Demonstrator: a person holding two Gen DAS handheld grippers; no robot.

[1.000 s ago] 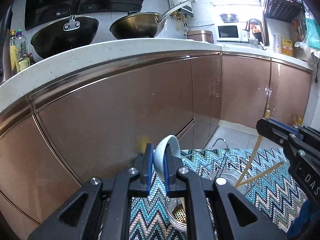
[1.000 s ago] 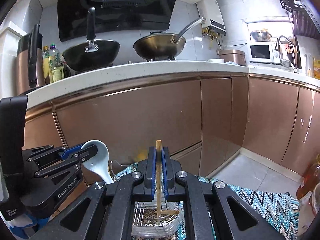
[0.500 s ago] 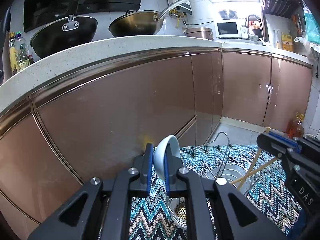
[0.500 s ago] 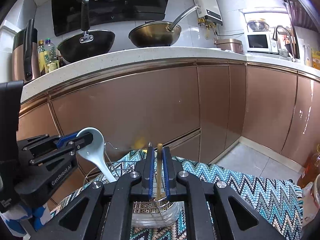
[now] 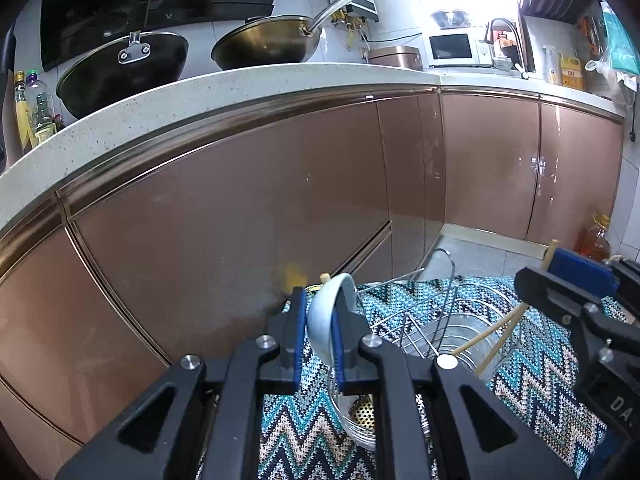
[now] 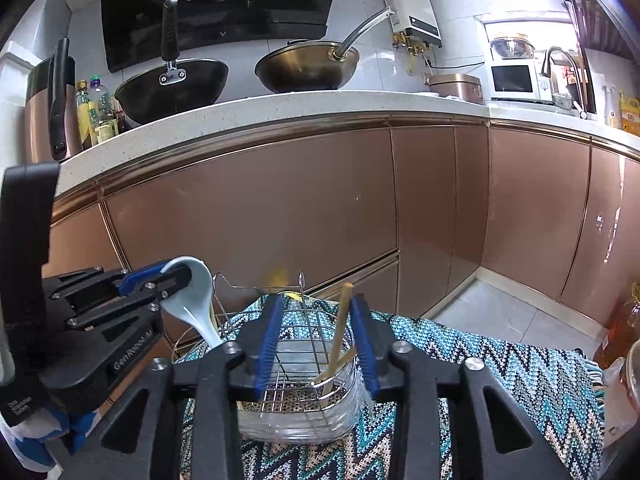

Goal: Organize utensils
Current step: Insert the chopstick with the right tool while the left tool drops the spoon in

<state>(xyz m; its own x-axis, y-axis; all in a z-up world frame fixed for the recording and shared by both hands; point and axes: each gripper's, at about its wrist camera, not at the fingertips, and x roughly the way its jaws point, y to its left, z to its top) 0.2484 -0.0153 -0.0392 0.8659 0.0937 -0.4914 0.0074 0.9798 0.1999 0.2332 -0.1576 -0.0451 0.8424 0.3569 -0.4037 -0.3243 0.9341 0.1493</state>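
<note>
**Hidden and cut off**

The spoon (image 5: 329,320)'s handle drops out of sight behind the left claw (image 5: 318,334). The holder (image 6: 296,396)'s base is masked by the right claw (image 6: 316,344)'s fingers. The chopsticks (image 6: 339,336)' lower ends blur behind wire and glass. The rug (image 6: 500,376) runs off the bottom edge.

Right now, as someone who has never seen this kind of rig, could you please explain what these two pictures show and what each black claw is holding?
These are not robot arms: a person carries a handheld two-finger gripper in each hand, and each gripper has a fisheye camera looking along its fingers. One picture comes from the left gripper, the other from the right gripper. Both look at a kitchen counter with two woks. Lower down, a wire utensil holder stands on a zigzag-patterned cloth. The left gripper is shut on a pale blue ceramic spoon. The right gripper's jaws are opening; a wooden chopstick stands between them, leaning in the holder, no longer pressed by the pads.
</note>
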